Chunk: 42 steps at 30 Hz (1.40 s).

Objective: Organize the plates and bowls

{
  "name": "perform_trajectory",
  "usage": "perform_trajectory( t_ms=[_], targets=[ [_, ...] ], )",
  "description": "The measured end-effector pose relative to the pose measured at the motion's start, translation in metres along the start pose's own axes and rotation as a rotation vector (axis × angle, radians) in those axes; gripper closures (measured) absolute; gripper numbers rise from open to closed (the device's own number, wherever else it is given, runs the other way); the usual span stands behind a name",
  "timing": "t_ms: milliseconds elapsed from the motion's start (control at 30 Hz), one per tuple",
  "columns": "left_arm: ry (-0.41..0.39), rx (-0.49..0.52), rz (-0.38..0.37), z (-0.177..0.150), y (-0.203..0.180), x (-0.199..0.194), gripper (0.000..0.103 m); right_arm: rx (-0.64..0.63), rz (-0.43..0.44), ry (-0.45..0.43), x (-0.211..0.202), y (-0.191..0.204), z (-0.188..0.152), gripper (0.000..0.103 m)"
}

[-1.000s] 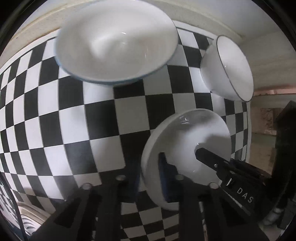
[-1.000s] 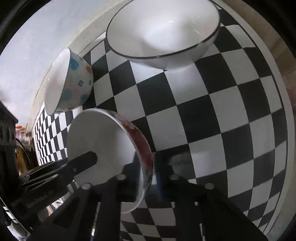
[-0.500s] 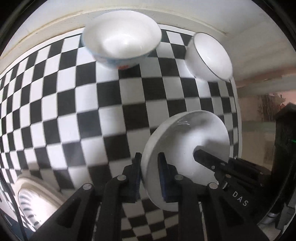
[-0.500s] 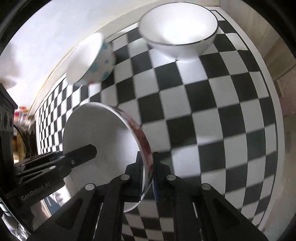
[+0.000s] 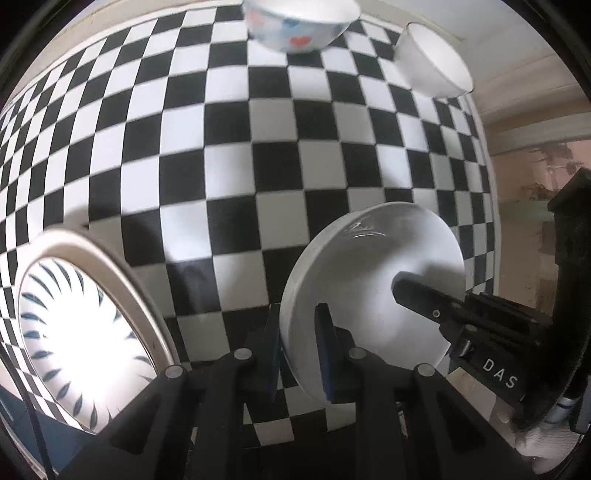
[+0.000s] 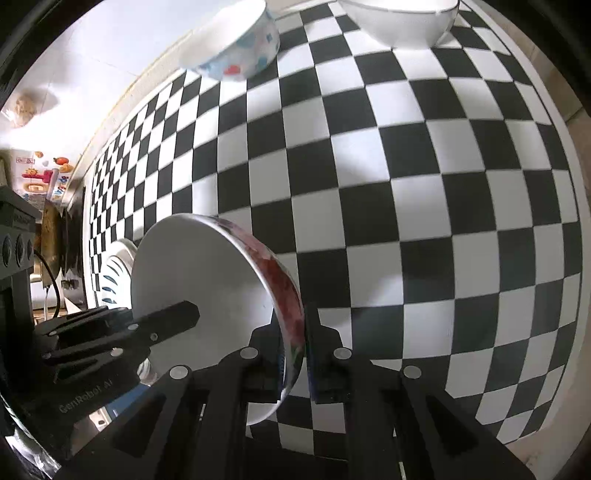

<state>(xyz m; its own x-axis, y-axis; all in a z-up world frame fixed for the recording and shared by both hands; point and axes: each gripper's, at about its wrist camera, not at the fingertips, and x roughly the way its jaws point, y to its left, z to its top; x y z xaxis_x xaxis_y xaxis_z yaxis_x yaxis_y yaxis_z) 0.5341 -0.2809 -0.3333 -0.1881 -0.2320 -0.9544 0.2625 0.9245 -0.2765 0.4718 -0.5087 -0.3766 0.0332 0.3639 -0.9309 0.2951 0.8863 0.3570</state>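
A white bowl [image 5: 369, 280] with a red flower pattern on its outside [image 6: 280, 291] hangs tilted above the checkered table. My left gripper [image 5: 298, 332] is shut on its near rim. On the opposite rim my right gripper [image 6: 295, 332] is shut as well. Each view shows a finger of the other gripper reaching into the bowl: the right one [image 5: 424, 299], the left one [image 6: 166, 317]. At the far edge stand a bowl with coloured spots [image 5: 299, 26] [image 6: 236, 51] and a white bowl with a dark rim [image 5: 432, 62] [image 6: 402, 18].
A plate with a blue leaf pattern [image 5: 81, 325] [image 6: 114, 273] lies on the checkered cloth [image 5: 229, 166] at the left. The table's right edge [image 6: 569, 184] runs close by. Dark equipment and a cable [image 6: 51, 273] stand at the far left.
Both grippers have drawn back and upward with the held bowl. The two far bowls have shrunk toward the top of the views, and the leaf-pattern plate has come into view at the left.
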Motion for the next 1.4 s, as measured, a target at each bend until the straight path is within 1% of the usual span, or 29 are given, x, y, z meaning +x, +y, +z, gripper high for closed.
perform_trajectory(
  t_ms=[100,233,467,733,900,1033,1133,1267,1300,1400],
  targets=[
    [0.006,-0.001,0.013,-0.005,0.001,0.007,0.088,-0.018,-0.017,0.014,0.008,0.003,-0.005,0.093],
    [0.030,-0.020,0.006,-0.011,-0.002,0.023,0.088,-0.021,-0.024,0.047,0.021,0.001,-0.010,0.093],
    [0.059,-0.029,0.013,-0.012,-0.003,0.038,0.088,-0.021,-0.044,0.080,0.038,0.001,-0.012,0.093],
    [0.075,-0.024,0.026,-0.011,-0.008,0.050,0.088,-0.023,-0.058,0.097,0.062,0.015,-0.011,0.093],
    [0.076,-0.030,0.020,-0.011,-0.008,0.053,0.088,-0.022,-0.058,0.100,0.063,0.013,-0.010,0.093],
    [0.080,-0.020,0.031,-0.013,-0.007,0.053,0.088,-0.018,-0.055,0.101,0.060,0.010,-0.009,0.093],
    [0.083,-0.027,0.046,-0.017,-0.007,0.049,0.087,-0.004,-0.040,0.118,0.061,0.006,-0.008,0.092],
    [0.065,-0.039,0.055,-0.023,-0.005,0.031,0.085,0.019,-0.026,0.135,0.059,-0.003,-0.007,0.092],
    [0.053,-0.038,0.058,-0.025,-0.005,0.024,0.085,0.026,-0.009,0.133,0.055,-0.006,-0.007,0.091],
    [0.003,-0.025,0.091,-0.025,-0.011,0.002,0.083,0.034,0.005,0.128,0.040,-0.012,-0.007,0.082]
  ],
)
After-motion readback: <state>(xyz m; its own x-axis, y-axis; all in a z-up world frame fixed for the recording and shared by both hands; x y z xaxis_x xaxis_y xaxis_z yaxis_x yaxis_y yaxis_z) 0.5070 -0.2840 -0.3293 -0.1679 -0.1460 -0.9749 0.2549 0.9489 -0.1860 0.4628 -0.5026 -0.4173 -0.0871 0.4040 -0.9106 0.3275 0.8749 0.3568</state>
